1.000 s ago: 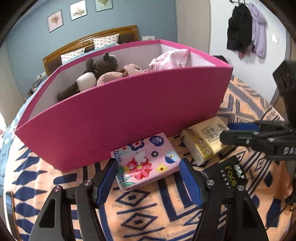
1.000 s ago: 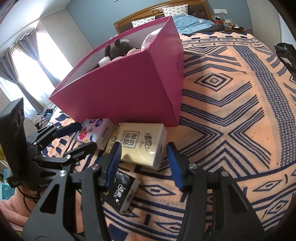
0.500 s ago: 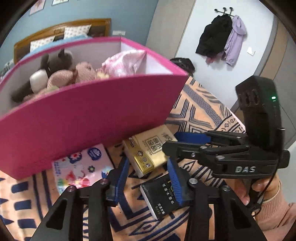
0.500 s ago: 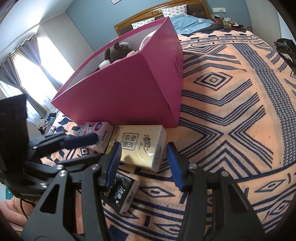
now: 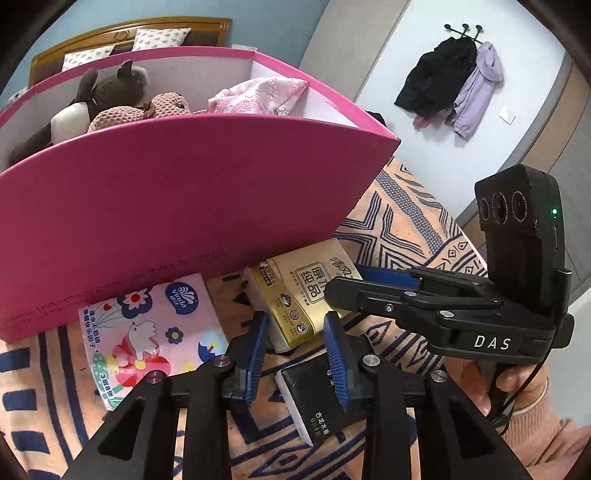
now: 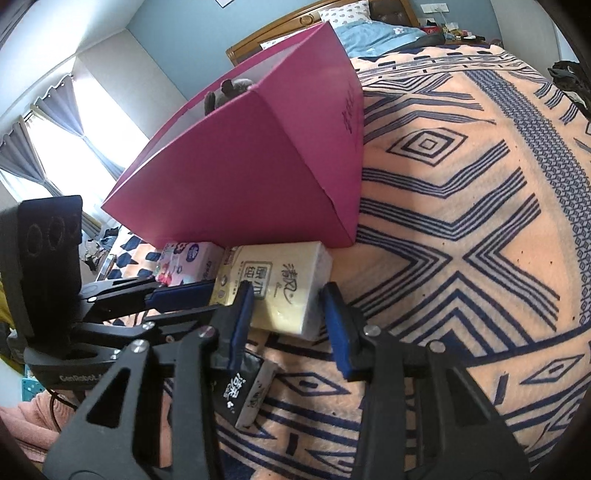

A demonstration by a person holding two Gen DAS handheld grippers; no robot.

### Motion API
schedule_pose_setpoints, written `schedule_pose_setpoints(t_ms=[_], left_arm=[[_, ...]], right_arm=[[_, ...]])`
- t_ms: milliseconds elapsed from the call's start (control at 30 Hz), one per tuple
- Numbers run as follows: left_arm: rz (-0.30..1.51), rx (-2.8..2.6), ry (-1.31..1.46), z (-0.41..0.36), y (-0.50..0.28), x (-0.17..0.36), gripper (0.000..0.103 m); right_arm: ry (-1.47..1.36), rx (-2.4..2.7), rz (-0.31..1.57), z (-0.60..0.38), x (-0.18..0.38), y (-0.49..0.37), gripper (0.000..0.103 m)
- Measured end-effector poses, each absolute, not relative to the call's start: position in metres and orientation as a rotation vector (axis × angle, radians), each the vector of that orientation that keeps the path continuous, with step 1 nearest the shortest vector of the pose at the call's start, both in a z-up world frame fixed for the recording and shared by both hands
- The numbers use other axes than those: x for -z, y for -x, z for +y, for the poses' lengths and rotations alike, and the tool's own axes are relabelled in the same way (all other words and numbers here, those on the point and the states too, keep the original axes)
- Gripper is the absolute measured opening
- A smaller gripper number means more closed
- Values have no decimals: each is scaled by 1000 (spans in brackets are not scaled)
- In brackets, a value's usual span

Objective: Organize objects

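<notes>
Three tissue packs lie on the patterned blanket before a pink box (image 5: pixel 177 206): a floral pink pack (image 5: pixel 155 332), a yellow pack (image 5: pixel 299 299) and a black pack (image 5: pixel 314 398). My left gripper (image 5: pixel 295 354) is open, its fingers astride the near end of the yellow pack and the black pack's top. My right gripper (image 6: pixel 286 325) is open, its fingers on either side of the yellow pack (image 6: pixel 280 288), close to it. The black pack (image 6: pixel 243 391) lies under its left finger. The pink box (image 6: pixel 258 177) holds plush toys (image 5: pixel 110 99) and a pink cloth (image 5: pixel 258 96).
The blanket (image 6: pixel 461 240) stretches wide to the right of the box. Pillows and a wooden headboard (image 5: pixel 125 33) stand behind. Coats (image 5: pixel 454 81) hang on the far wall. A dark item (image 6: pixel 572 81) lies at the blanket's right edge.
My left gripper swung right from the floral pack to the yellow and black packs and narrowed its jaws. My right gripper moved forward around the yellow pack.
</notes>
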State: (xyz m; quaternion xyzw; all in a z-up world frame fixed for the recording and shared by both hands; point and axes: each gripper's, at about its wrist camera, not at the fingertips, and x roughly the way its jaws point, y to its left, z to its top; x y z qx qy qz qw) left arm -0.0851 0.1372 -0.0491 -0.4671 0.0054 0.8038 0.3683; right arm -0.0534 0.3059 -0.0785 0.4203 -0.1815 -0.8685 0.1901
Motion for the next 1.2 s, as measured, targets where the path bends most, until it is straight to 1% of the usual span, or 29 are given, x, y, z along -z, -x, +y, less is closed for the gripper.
schedule_pose_setpoints(t_ms=[133, 667, 1200], left_arm=[[8, -2055, 1195, 137, 83, 48, 31], [86, -2146, 1092, 140, 61, 25, 31], [93, -2189, 985, 116, 45, -1, 31]], right_arm=[[-1178, 2450, -496, 304, 76, 51, 42], [-1113, 2467, -440, 294, 58, 36, 42], [-1034, 2492, -355, 282, 31, 19, 42]])
